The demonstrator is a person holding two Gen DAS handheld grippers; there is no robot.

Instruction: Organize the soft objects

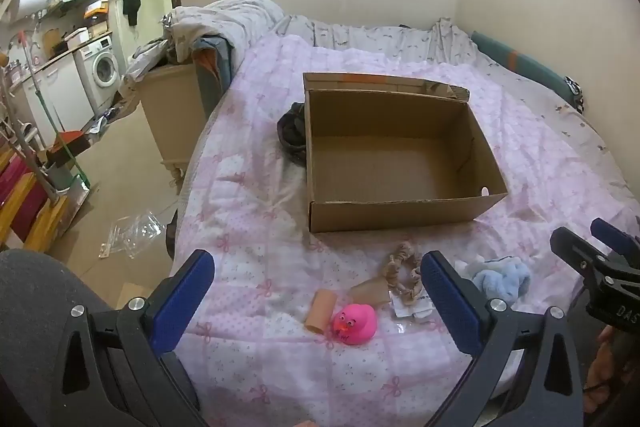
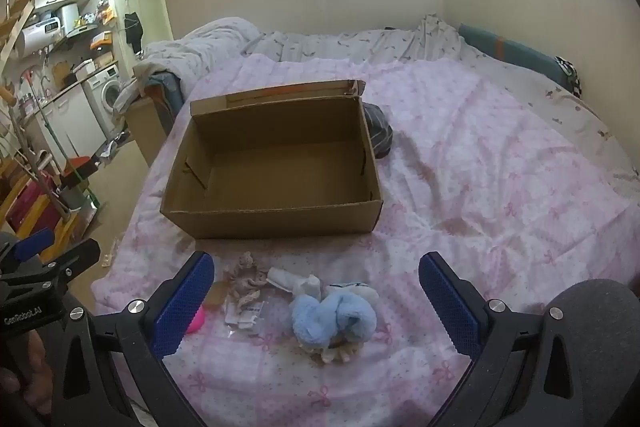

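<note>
Left hand-held gripper (image 1: 316, 301) agape — "GenRobot.AI" lettering on its body — above pink duck (image 1: 355, 323).

The left gripper (image 1: 316, 291) is held level with its blue-padded jaws spread wide and nothing between them. The right gripper (image 2: 316, 291) is likewise held wide apart and unloaded.

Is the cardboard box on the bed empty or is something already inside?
Empty. Both views show the bare brown floor of the cardboard box; the soft things lie outside it.
</note>
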